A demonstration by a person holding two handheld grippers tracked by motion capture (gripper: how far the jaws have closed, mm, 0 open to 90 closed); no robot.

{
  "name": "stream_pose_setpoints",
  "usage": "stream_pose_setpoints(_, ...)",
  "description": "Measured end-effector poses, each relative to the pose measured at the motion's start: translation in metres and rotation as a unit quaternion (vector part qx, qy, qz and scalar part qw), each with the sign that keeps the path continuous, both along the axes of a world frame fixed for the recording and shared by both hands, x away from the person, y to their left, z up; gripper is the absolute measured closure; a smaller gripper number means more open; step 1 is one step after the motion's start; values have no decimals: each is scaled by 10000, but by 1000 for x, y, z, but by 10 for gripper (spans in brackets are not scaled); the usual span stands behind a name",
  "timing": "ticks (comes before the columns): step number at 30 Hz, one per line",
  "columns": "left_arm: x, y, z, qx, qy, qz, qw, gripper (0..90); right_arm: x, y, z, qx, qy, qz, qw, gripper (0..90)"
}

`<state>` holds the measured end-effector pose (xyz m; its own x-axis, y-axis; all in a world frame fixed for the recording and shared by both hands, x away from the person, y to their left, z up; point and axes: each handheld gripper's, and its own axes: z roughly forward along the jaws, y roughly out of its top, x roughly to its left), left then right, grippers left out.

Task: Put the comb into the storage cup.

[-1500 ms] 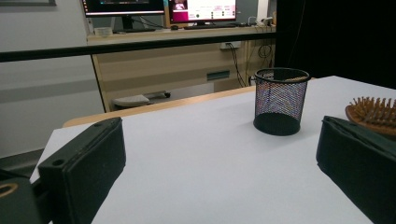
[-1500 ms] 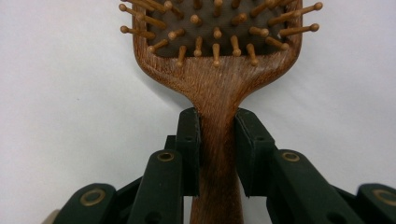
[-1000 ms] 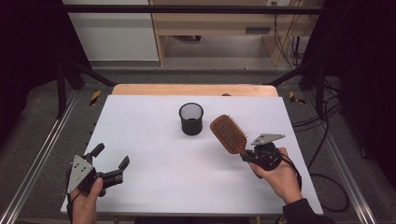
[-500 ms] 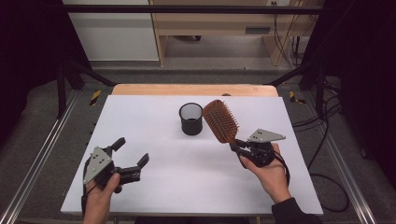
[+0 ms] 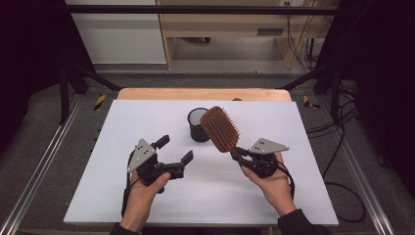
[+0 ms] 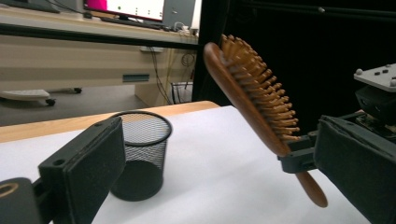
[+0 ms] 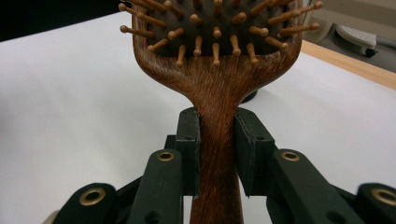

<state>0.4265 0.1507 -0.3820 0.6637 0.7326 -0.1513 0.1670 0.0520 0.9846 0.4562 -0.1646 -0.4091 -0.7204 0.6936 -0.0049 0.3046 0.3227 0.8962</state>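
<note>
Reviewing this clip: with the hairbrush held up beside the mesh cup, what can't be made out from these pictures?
- Mesh cup contents: high view, too small.
- Cup's right side: high view, hidden behind the hairbrush.
- Brush head top: right gripper view, cut off by the upper edge.
- Handle end: right gripper view, below the bottom edge.

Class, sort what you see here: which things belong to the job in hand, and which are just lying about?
In the job:
- wooden hairbrush, clamped by its handle in the right gripper
- black mesh cup, close beside it
- left gripper, jaws open, nothing in them

Lying about:
- cables on the floor
- shelf unit behind the table
</note>
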Motion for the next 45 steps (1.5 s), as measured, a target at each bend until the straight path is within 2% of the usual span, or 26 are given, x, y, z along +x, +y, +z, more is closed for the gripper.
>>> stream_pose_setpoints(5, 2, -12, 7, -14, -4, -139, 9999, 24, -4, 5, 1, 149, -31, 62, 9999, 733)
stream_pose_setpoints(12, 1, -24, 15, 111, -38, -316, 9994, 22, -8, 14, 3, 228, -154, 132, 9995, 733)
stream_pose_setpoints(18, 6, -25, 24, 20, 20, -316, 9995, 24, -11, 17, 5, 278, -254, 173, 9991, 733)
stream_pose_setpoints(20, 5, -28, 26, 78, 2, -336, 9994, 24, -11, 19, 5, 279, -255, 185, 9991, 733)
stream_pose_setpoints(25, 6, -33, 26, 100, 44, -264, 9996, 23, -13, 21, 5, 258, -301, 222, 9990, 733)
stream_pose_setpoints(28, 7, -34, 27, 9, 89, -301, 9995, 23, -14, 21, 6, 295, -328, 235, 9987, 733)
stream_pose_setpoints(36, 10, -37, 34, -12, 79, -345, 9994, 23, -16, 21, 7, 339, -375, 263, 9984, 733)
stream_pose_setpoints(45, 15, -38, 33, -76, 158, -319, 9993, 24, -18, 23, 5, 336, -391, 296, 9982, 733)
